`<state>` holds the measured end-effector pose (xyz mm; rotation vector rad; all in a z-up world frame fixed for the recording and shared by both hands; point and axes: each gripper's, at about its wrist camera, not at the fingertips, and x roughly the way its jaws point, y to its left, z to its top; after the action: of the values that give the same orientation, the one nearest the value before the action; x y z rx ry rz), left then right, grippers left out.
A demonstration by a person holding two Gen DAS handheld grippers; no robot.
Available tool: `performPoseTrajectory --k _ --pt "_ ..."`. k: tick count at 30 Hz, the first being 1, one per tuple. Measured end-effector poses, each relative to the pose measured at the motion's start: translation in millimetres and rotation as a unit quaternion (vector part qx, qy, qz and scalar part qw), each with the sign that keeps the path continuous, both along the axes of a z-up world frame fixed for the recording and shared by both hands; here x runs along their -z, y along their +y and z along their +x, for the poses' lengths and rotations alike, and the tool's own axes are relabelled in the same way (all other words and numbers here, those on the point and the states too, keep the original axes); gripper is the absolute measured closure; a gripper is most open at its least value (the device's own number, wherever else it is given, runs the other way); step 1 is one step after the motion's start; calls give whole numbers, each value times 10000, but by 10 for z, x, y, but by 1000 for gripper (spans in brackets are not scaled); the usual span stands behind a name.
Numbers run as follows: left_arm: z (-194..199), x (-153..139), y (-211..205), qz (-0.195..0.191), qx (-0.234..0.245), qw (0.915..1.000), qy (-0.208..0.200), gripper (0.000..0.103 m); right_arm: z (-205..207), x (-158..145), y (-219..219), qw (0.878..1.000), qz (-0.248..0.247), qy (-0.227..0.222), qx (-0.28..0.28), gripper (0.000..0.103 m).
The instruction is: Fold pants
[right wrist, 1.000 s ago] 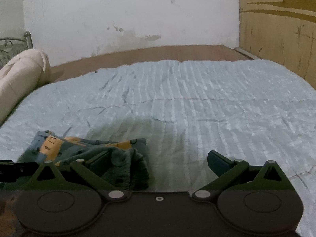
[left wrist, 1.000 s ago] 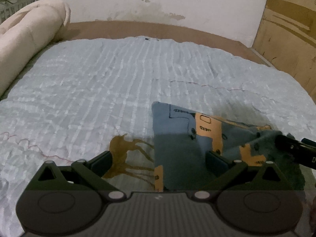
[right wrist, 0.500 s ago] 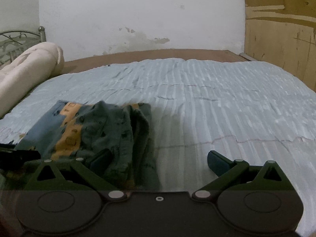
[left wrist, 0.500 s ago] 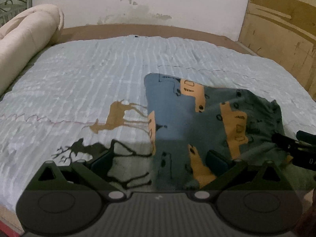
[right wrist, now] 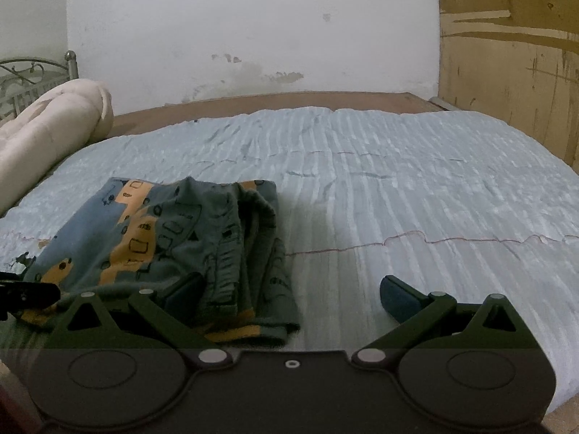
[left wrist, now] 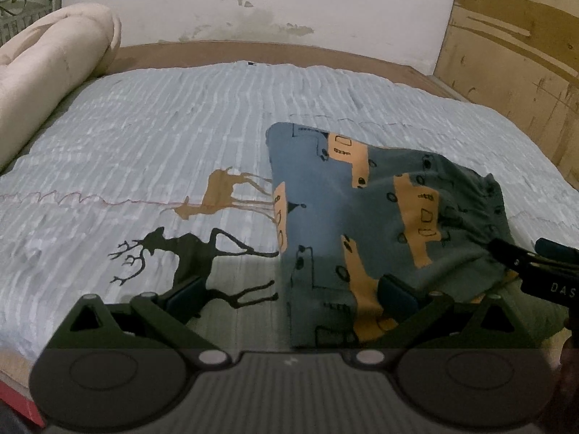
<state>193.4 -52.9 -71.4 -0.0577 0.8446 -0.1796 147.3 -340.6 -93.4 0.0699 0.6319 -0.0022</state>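
Note:
The folded pants (left wrist: 380, 217), grey-blue with orange patches and dark drawings, lie flat on the light blue bedspread (left wrist: 163, 126). My left gripper (left wrist: 291, 296) hovers open at their near left corner. Its right finger is over the cloth and its left finger over a black deer print; it holds nothing. In the right wrist view the pants (right wrist: 173, 238) sit at the left, with bunched waist folds on their right side. My right gripper (right wrist: 291, 293) is open and empty, its left finger over the pants' near edge. Each gripper's tip shows in the other view: right gripper (left wrist: 535, 267), left gripper (right wrist: 25, 293).
A rolled cream blanket (left wrist: 54, 65) lies along the bed's left side by a metal bed frame (left wrist: 21, 11). A wooden panel (right wrist: 514, 72) stands at the right and a white wall behind. Bare bedspread (right wrist: 416, 199) stretches to the right of the pants.
Both grippers have drawn back and up from the pants, which now show more fully and farther off. The pants lie still in their folded shape.

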Motion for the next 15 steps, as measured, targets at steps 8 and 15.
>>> performPoseTrajectory --k 8,15 --pt "-16 -1 5 11 2 10000 20 1 -52 17 -41 9999 72 15 -72 1" --pt "-12 -3 7 13 10 10000 17 1 -69 33 -41 9999 109 19 -67 1"
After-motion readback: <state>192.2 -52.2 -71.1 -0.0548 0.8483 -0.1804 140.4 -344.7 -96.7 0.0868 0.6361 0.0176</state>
